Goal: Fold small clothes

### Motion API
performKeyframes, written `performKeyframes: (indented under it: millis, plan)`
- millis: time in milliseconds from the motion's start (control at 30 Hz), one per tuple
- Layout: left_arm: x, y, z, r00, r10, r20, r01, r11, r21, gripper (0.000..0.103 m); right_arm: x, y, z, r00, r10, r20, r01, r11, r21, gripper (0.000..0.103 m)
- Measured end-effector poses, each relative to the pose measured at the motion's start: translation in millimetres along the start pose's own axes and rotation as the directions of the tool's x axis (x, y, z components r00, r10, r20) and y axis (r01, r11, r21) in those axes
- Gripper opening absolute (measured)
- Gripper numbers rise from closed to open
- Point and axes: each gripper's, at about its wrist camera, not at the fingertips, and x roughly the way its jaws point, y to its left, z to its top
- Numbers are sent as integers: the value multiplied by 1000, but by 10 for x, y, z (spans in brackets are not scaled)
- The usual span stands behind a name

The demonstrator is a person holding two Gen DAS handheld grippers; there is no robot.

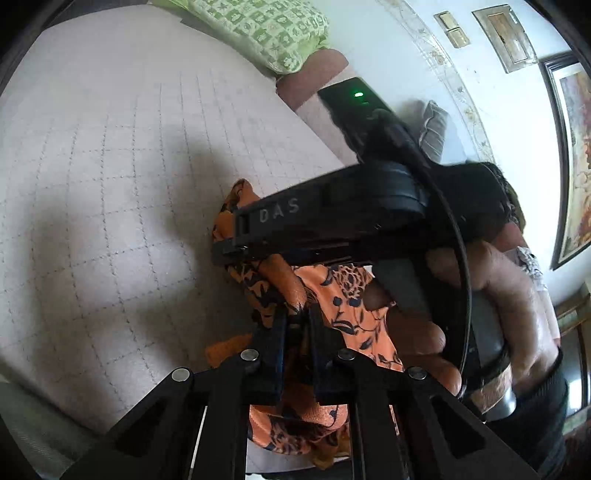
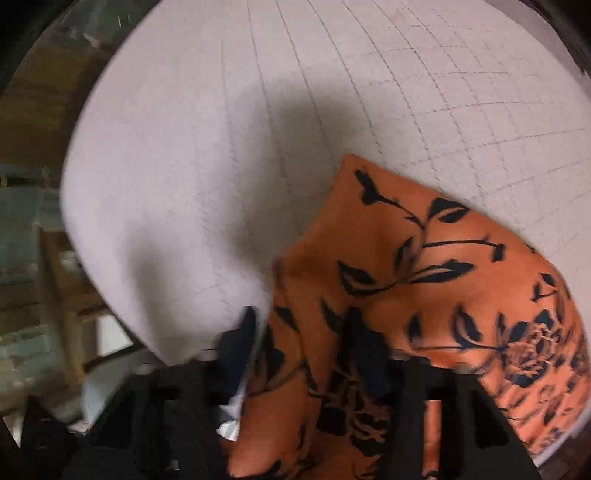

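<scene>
An orange garment with a black floral print (image 1: 347, 306) lies bunched on a pale grid-patterned bed sheet (image 1: 110, 177). My left gripper (image 1: 297, 314) is shut on a fold of it, low in the left wrist view. The right gripper's black body (image 1: 332, 218) crosses just above, held by a bare hand (image 1: 517, 295). In the right wrist view the garment (image 2: 424, 266) drapes over my right gripper (image 2: 301, 325); its fingers (image 2: 247, 332) stand apart with cloth between them. The view is blurred, so its grip is unclear.
A green patterned pillow (image 1: 266, 29) and a mauve cushion (image 1: 317, 77) lie at the bed's far end. A white wall with framed pictures (image 1: 576, 155) is on the right. The bed's edge (image 2: 85, 229) drops to wooden furniture (image 2: 62, 288).
</scene>
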Motion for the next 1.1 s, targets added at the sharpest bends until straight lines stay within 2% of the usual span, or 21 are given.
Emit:
performKeyframes:
  millis: [67, 133, 200, 300, 400, 433, 533, 633, 733, 767, 967, 1033, 1067, 1100]
  plan:
    - [-20, -48, -4, 1000, -19, 15, 18, 1000, 25, 7, -62, -12, -82, 1000, 7, 27, -7, 1000, -4, 23]
    - [-82, -131, -54, 999, -33, 43, 30, 997, 70, 8, -167, -72, -160, 998, 37, 56, -37, 999, 6, 18]
    - [-152, -298, -133, 994, -35, 99, 19, 987, 159, 8, -351, -124, -246, 990, 77, 115, -78, 997, 1, 17]
    - [-247, -544, -292, 990, -53, 131, 15, 962, 274, 8, -682, -251, -484, 960, 162, 227, -166, 986, -4, 16]
    - [-292, -762, -430, 992, -60, 108, 22, 945, 326, 8, -992, -459, -849, 906, 243, 346, -253, 967, -17, 15]
    - [-329, -858, -474, 992, -64, 104, 25, 939, 344, 8, -1085, -555, -990, 882, 272, 385, -286, 958, -21, 15]
    - [-416, -1163, -556, 994, -83, 74, 48, 921, 387, 8, -1347, -891, -1461, 783, 373, 498, -406, 913, -45, 15]
    - [-466, -1444, -537, 995, -88, 39, 63, 902, 427, 8, -1527, -1171, -1776, 707, 423, 568, -473, 879, -65, 15]
    - [-438, -1812, -504, 997, -80, 8, 66, 865, 498, 8, -1741, -1491, -2058, 624, 460, 632, -524, 846, -99, 15]
    - [-384, -1953, -522, 997, -71, -7, 64, 847, 527, 8, -1807, -1639, -2169, 589, 478, 652, -554, 826, -106, 14]
    - [266, -2570, -737, 992, -11, -124, 91, 740, 667, 8, -1897, -2495, -2833, 426, 498, 755, -669, 735, -107, 14]
    - [553, -2668, -828, 985, 24, -168, 100, 719, 688, 8, -1735, -2819, -2995, 381, 485, 787, -712, 697, -84, 15]
    - [723, -2695, -882, 980, 45, -191, 103, 712, 695, 8, -1610, -3039, -3111, 356, 475, 805, -744, 665, -63, 15]
    - [868, -2701, -908, 976, 60, -209, 105, 709, 697, 8, -1510, -3141, -3157, 345, 463, 817, -759, 649, -47, 14]
